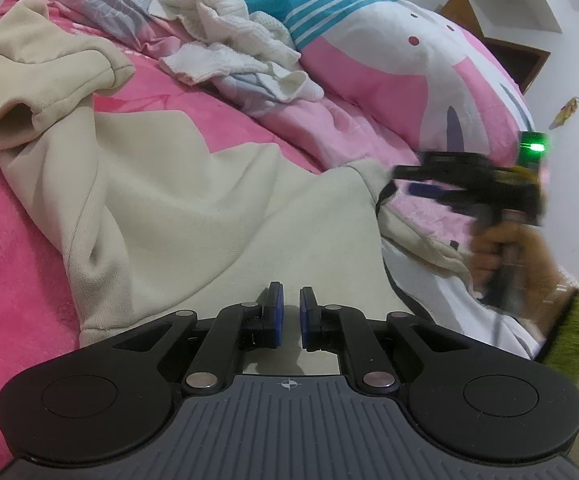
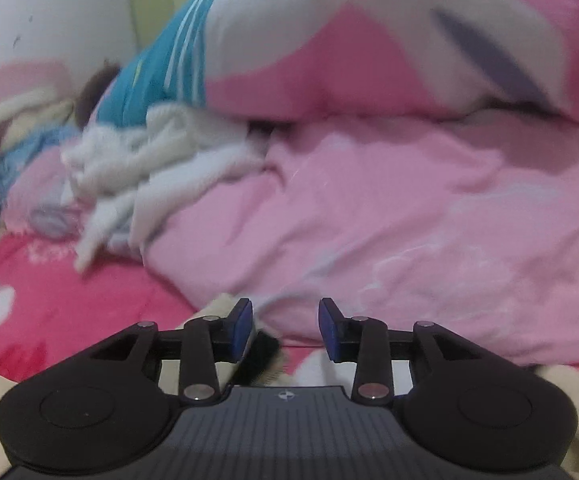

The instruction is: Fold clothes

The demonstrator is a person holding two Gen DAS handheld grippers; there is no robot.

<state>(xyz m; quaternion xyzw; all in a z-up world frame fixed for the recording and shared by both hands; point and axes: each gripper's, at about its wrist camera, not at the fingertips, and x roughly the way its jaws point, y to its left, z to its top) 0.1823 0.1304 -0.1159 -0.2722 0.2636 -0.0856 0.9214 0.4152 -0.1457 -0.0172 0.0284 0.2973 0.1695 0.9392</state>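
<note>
The left wrist view is looking down over the left tongs (image 1: 291, 316), whose blue pads are sitting almost together with only a thin slit between them; they are clenched with no cloth showing in the slit, hovering just over the near edge of a cream sweatshirt (image 1: 193, 216). The sweatshirt is lying spread across a bright pink bedsheet (image 1: 13, 288), one sleeve (image 1: 49, 76) bunched and folded back toward the upper left, its other side trailing off to the right. Beyond it a crumpled white knit garment (image 1: 225, 36) is resting against a pink quilt (image 1: 369, 120) and a big pillow (image 1: 369, 40) printed in teal, white and pink. At the right edge a hand (image 1: 501, 256) is gripping the handle of the right tongs (image 1: 397, 186), which are showing blurred, tips just beside the sweatshirt's right edge. The right wrist view, also blurred, is showing those tongs (image 2: 285, 330) standing released, a clear gap between the blue pads and nothing pinched in it; cream fabric (image 2: 317, 372) and a dark blurred strip are lying below them, with the pink quilt (image 2: 389, 240) and white knit garment (image 2: 137, 168) ahead.
</note>
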